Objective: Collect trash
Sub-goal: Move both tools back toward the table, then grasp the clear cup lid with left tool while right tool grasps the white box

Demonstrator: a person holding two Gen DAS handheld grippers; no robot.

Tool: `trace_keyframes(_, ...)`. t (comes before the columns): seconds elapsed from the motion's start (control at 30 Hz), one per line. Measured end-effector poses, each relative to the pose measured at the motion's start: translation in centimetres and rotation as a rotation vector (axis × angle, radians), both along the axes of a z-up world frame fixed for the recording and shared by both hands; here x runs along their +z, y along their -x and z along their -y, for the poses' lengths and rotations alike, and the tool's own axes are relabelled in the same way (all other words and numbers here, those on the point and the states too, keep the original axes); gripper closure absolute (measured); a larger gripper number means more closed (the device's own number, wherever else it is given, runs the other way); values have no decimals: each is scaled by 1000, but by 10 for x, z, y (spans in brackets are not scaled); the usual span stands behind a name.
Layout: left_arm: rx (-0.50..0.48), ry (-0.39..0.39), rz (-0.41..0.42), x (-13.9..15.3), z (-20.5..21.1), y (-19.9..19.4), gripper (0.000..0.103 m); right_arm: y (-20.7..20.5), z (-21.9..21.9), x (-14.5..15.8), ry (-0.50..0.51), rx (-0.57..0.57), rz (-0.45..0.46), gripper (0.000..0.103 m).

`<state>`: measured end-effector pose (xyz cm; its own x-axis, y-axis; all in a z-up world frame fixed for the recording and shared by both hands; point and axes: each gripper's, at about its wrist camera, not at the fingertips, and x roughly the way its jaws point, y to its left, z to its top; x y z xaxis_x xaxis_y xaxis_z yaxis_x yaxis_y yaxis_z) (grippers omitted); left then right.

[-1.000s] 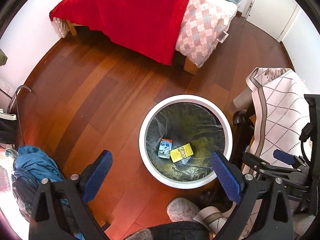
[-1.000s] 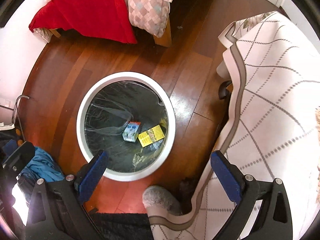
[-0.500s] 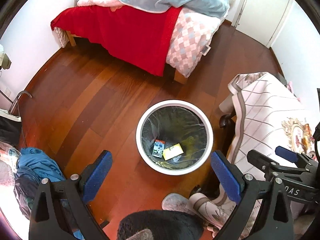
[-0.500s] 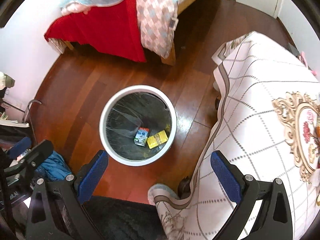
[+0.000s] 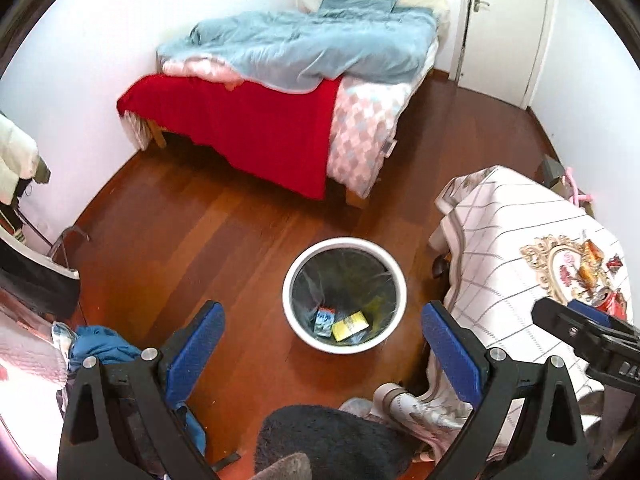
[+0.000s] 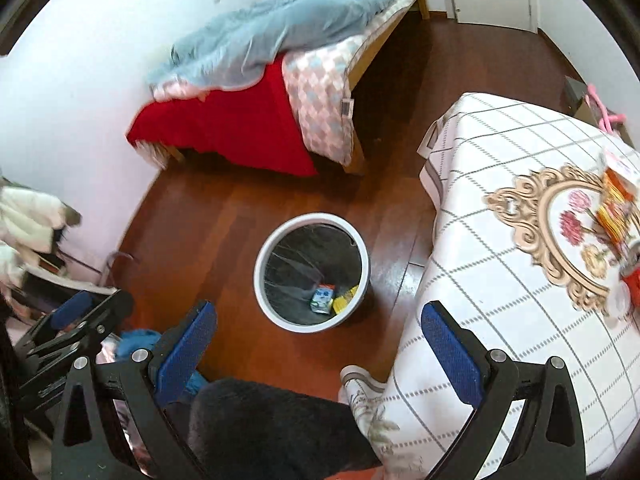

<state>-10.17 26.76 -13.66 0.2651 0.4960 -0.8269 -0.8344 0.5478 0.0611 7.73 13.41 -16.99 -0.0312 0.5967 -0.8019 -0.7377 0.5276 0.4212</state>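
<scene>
Wooden floor point(image 5: 208, 240), bin point(image 5: 392, 276) bottom half-hidden

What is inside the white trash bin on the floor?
The white trash bin holds a dark liner, a small blue carton and a yellow box. Anything beneath them or under the liner's folds is hidden.

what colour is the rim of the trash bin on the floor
White, around a dark liner; the trash bin rim shows best in the left wrist view.

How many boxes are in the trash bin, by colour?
Blue box: 1
Yellow box: 1
Total in the trash bin: 2
</scene>
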Motion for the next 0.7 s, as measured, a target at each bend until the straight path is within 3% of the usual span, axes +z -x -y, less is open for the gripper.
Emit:
trace_keyframes(0.17, -50, -6, 18, 8, 34, -38, 3, -33, 62, 6, -24, -85, -36, 0)
trace_keyframes(0.33, -154, 18, 7, -13, 77, -103, 3, -79, 134, -13, 34, -233, -53, 0)
trace_keyframes(0.57, -336, 121, -63, -77, 149, -222, 3, -178, 251, -59, 239, -455, -71, 0)
trace_keyframes(0.7, -411, 140, -116, -104, 189, -280, 2, -237, 301, -77, 400, -509, 8, 0)
